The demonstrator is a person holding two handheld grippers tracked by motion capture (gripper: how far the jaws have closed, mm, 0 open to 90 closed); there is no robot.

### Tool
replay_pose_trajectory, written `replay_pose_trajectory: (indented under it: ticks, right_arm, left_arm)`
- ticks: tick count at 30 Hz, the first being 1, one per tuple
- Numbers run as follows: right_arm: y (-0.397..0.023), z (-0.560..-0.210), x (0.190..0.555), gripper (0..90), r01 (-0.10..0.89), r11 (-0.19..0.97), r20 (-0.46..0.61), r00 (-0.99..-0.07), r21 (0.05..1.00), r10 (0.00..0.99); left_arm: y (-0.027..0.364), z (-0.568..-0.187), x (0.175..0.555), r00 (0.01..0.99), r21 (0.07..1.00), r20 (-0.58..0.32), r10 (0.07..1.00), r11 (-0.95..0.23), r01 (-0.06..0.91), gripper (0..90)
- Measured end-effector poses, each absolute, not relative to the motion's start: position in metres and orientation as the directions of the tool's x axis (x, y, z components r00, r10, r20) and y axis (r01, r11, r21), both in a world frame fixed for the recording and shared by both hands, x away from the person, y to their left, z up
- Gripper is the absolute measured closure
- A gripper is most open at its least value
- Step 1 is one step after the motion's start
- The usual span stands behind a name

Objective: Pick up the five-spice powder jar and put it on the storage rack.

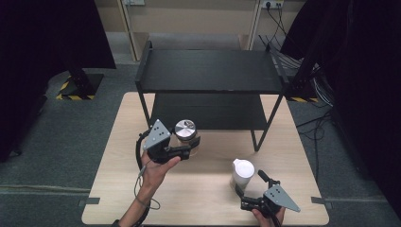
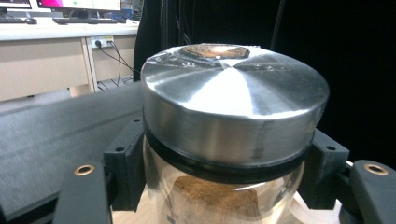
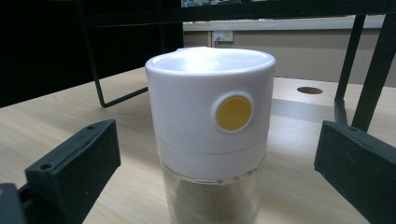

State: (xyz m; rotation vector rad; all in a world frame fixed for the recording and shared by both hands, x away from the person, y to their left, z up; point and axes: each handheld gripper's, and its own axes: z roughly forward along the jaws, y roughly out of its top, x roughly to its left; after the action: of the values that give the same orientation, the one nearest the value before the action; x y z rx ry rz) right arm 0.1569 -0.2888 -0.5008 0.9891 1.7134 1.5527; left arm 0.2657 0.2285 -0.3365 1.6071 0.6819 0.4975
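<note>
Left gripper [image 1: 191, 150] fingers clamp the glass jar [image 1: 186, 134], seemingly raised; right gripper [image 1: 246, 195] fingers gape around the white-capped shaker [image 1: 243, 173].

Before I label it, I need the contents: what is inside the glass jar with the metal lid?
Through the glass jar, held in the left tool, a brown, powdery mass shows below the metal lid. The lid covers the top, and the jar's bottom is out of frame.
</note>
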Motion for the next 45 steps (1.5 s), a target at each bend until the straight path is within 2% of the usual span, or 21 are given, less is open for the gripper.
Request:
replay_pose_trajectory:
  ticks: [10,21,36,45]
  right_arm:
    - [-0.289,-0.501,0.157,0.6,0.123,0.029,0.041,-0.532,0.992,0.846]
    - [-0.289,-0.500,0.157,0.6,0.125,0.031,0.041,-0.534,0.992,0.844]
    - [-0.288,-0.500,0.157,0.6,0.126,0.031,0.041,-0.536,0.992,0.843]
    - [-0.289,-0.500,0.158,0.6,0.126,0.031,0.042,-0.539,0.992,0.841]
  left_arm:
    - [0.224,-0.286,0.281,0.772,0.985,-0.057,0.633,-0.091,0.148,30.6]
    - [0.217,-0.237,0.294,0.769,0.982,-0.053,0.637,-0.106,0.155,30.6]
    - [0.201,-0.182,0.309,0.724,0.979,-0.033,0.689,-0.124,0.162,30.7]
    - [0.195,-0.165,0.320,0.679,0.979,-0.050,0.732,-0.100,0.180,30.7]
